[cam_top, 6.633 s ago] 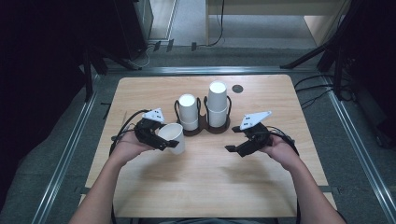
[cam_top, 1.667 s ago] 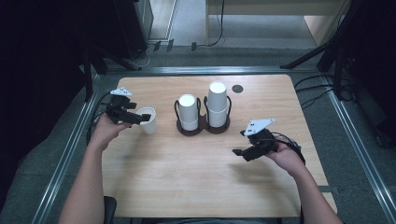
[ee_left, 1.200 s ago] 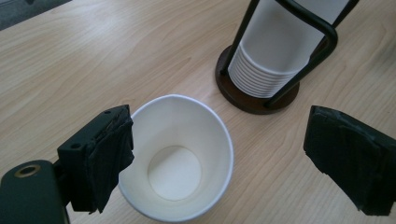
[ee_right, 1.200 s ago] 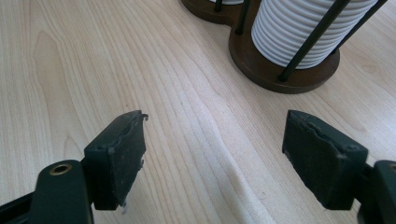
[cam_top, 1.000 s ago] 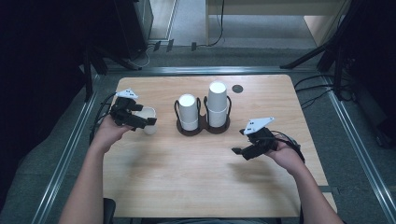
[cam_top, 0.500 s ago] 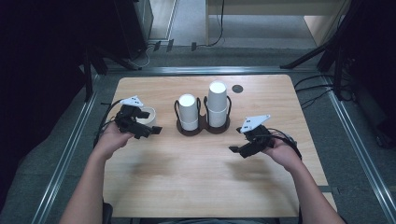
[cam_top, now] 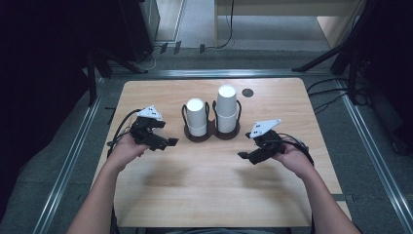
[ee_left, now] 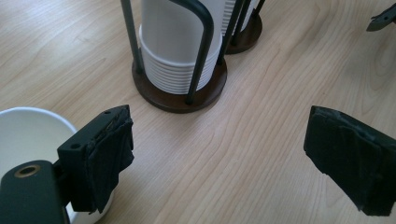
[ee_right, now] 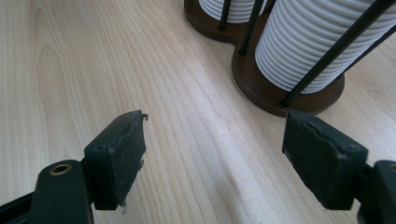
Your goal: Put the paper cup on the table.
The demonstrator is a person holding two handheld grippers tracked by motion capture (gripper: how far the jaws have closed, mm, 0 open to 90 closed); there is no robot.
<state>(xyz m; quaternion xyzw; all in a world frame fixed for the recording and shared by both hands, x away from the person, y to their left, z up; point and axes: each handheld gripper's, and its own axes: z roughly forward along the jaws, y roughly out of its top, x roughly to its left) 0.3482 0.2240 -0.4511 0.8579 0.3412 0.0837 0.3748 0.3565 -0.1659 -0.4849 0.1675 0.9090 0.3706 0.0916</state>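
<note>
A white paper cup point(ee_left: 18, 135) stands upright on the wooden table, mouth open to the top, empty inside. It sits on the left part of the table, left of the cup holder point(cam_top: 211, 133), well apart from it. In the left gripper view its rim curves at the lower left, partly hidden behind the near black pad. The holder is a dark brown double base with black wire uprights; its left stack of white cups point(cam_top: 196, 116) is shorter than its right stack point(cam_top: 227, 108), both upside down and ribbed along their nested rims
</note>
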